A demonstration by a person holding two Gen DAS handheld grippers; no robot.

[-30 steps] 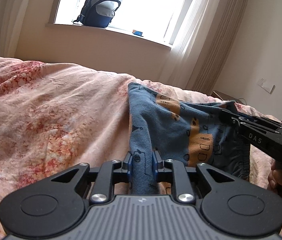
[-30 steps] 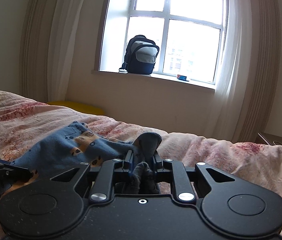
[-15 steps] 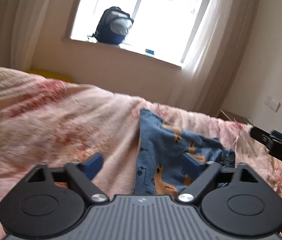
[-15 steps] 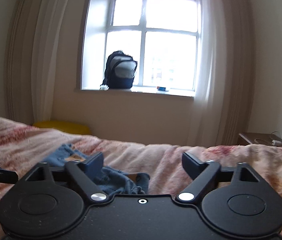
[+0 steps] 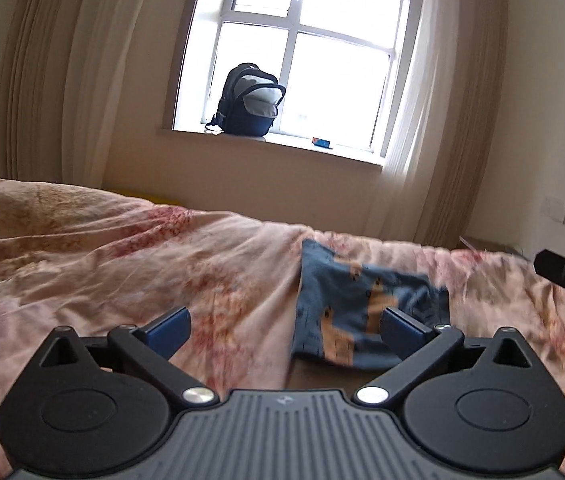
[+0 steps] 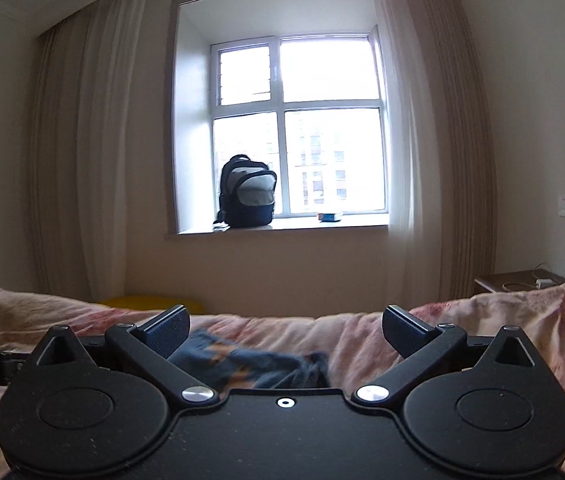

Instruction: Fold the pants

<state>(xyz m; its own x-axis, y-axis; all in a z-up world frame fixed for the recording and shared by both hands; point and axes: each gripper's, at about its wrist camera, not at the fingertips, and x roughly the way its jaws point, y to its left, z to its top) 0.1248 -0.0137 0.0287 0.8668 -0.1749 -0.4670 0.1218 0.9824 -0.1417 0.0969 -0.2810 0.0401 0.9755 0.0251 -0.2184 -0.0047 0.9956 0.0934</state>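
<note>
Now both grippers are hanging above the bed with nothing between their fingers. The left gripper [image 5: 284,326] is holding its jaws wide apart, and the right gripper [image 6: 285,330] is doing the same. The blue patterned pants [image 5: 356,312] are lying folded in a small heap on the pink floral duvet [image 5: 122,256], just ahead of the left gripper and under its right finger. Beyond the bed, a dark backpack [image 6: 247,192] is sitting on the windowsill [image 6: 282,227] between drawn curtains.
</note>
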